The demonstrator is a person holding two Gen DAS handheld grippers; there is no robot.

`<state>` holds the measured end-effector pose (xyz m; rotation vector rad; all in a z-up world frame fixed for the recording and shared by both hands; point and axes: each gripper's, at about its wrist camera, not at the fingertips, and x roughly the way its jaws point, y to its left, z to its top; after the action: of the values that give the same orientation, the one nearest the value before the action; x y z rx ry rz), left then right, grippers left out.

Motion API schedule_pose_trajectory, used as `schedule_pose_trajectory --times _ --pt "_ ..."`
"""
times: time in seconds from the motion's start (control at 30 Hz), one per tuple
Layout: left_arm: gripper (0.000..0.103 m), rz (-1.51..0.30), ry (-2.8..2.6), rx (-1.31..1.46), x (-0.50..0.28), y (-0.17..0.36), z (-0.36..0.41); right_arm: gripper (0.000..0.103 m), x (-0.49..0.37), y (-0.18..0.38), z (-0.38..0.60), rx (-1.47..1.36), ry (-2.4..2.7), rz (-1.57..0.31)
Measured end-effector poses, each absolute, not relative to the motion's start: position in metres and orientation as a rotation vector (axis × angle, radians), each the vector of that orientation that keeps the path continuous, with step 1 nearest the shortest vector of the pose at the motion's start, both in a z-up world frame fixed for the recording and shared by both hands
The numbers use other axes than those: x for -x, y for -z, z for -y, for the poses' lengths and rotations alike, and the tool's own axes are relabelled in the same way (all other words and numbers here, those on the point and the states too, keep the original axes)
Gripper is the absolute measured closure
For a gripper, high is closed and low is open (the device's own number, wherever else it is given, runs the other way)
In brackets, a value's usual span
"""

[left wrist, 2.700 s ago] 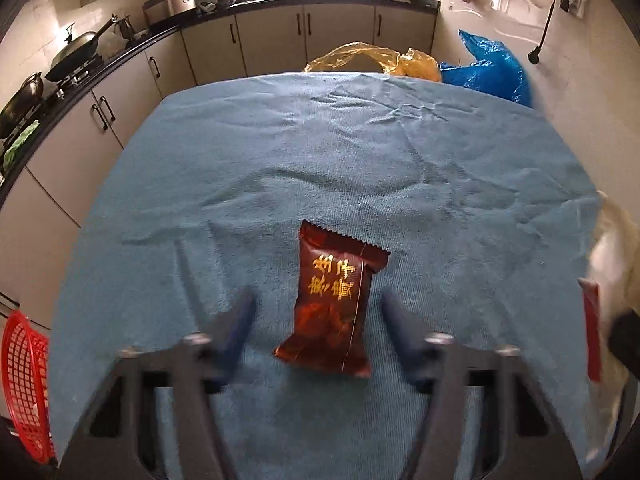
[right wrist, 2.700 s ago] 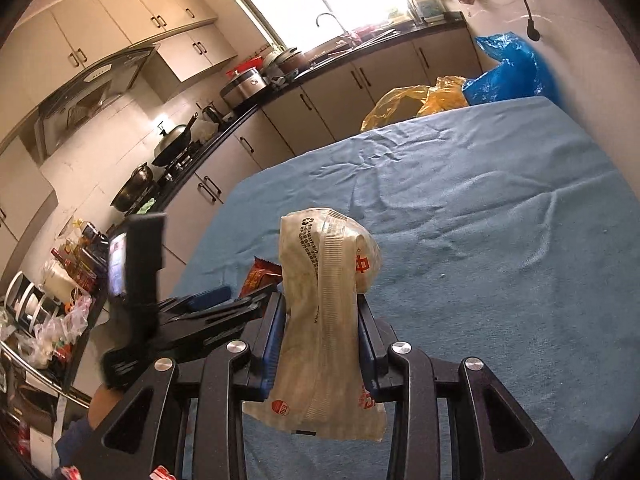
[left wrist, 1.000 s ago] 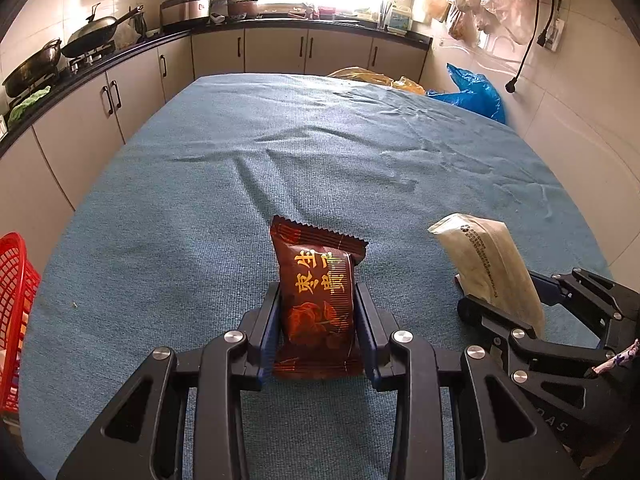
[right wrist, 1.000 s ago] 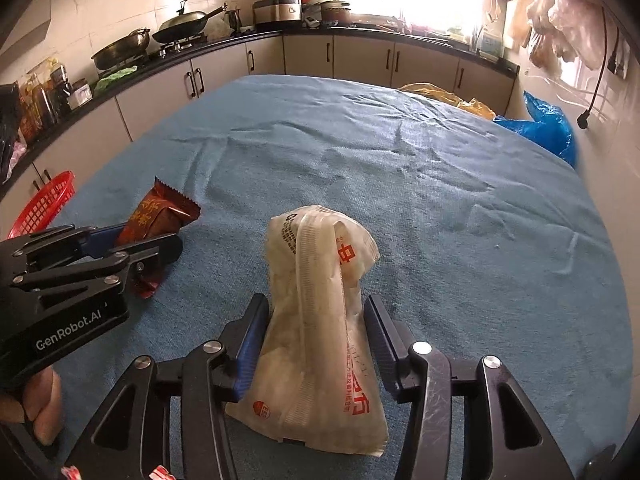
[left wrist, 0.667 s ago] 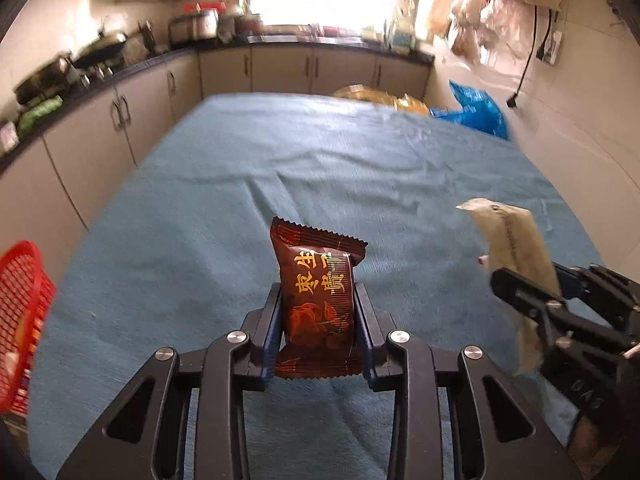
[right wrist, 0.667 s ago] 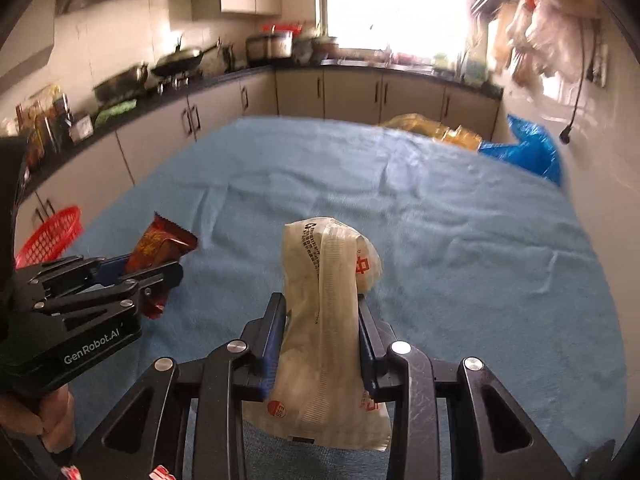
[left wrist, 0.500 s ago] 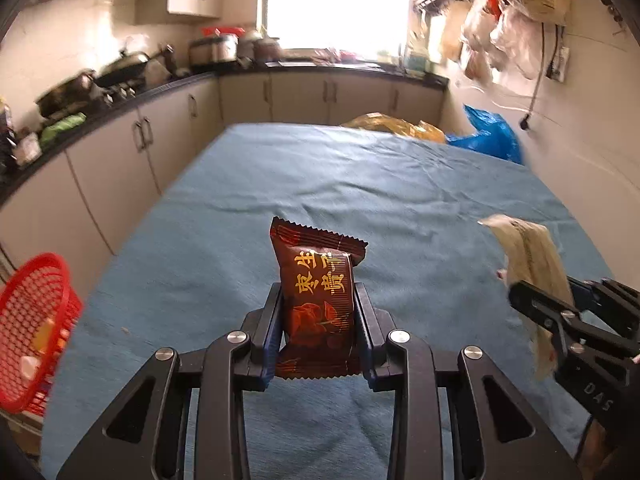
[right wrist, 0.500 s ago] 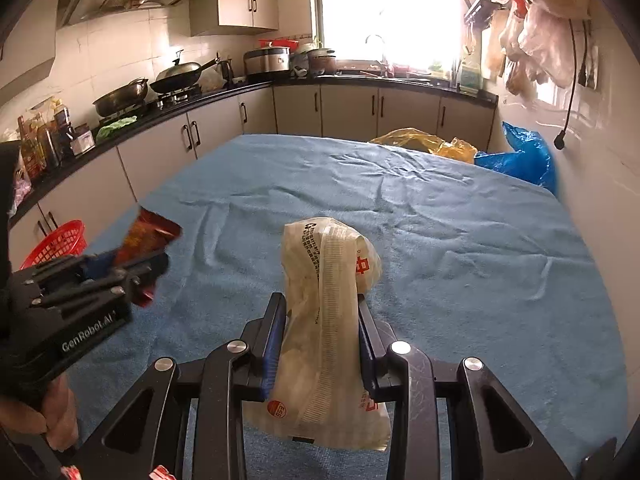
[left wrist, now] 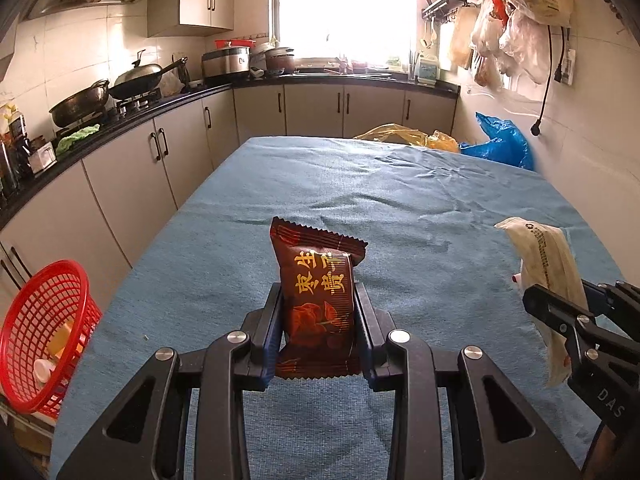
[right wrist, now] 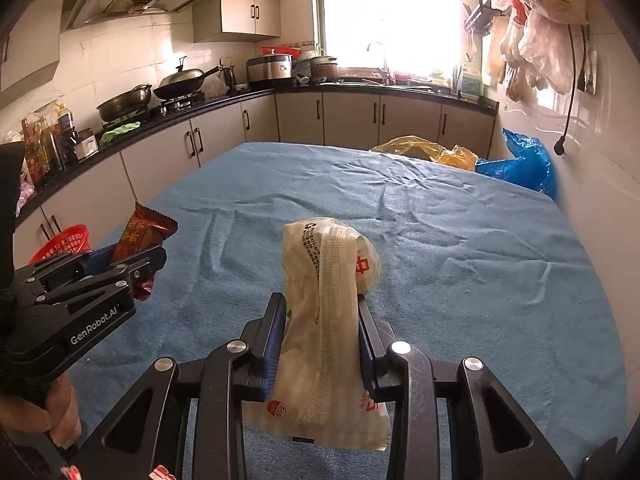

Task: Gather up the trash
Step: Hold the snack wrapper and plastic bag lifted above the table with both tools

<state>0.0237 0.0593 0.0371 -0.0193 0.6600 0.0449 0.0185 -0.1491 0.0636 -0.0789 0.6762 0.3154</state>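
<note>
Both wrappers have left the tabletop (left wrist: 420,208) since the earlier frames. Our left hand-held gripper (left wrist: 318,320) clamps the brown snack wrapper (left wrist: 318,292); our right hand-held gripper (right wrist: 320,336), whose jaws have just been closing, now pinches the pale plastic wrapper (right wrist: 324,320) between them. We judge pickup done; the red basket (left wrist: 44,316), at nine o'clock of the left-wrist view, looks like the drop point.

A dark red snack wrapper (left wrist: 318,300) with gold writing stands upright, pinched between the left tongs (left wrist: 318,340). A crumpled white wrapper (right wrist: 326,320) with red print is squeezed upright in the right tongs (right wrist: 322,340). Both are above the blue cloth.
</note>
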Motion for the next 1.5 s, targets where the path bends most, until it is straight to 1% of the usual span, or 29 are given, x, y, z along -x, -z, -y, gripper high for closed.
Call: schedule_pose_trajectory --times 1.5 --pt "0.072 -0.659 -0.066 0.006 -0.0232 -0.0394 -0.0616 0.067 -0.0160 -0.0656 0.1480 0.087 -0.325 -0.673"
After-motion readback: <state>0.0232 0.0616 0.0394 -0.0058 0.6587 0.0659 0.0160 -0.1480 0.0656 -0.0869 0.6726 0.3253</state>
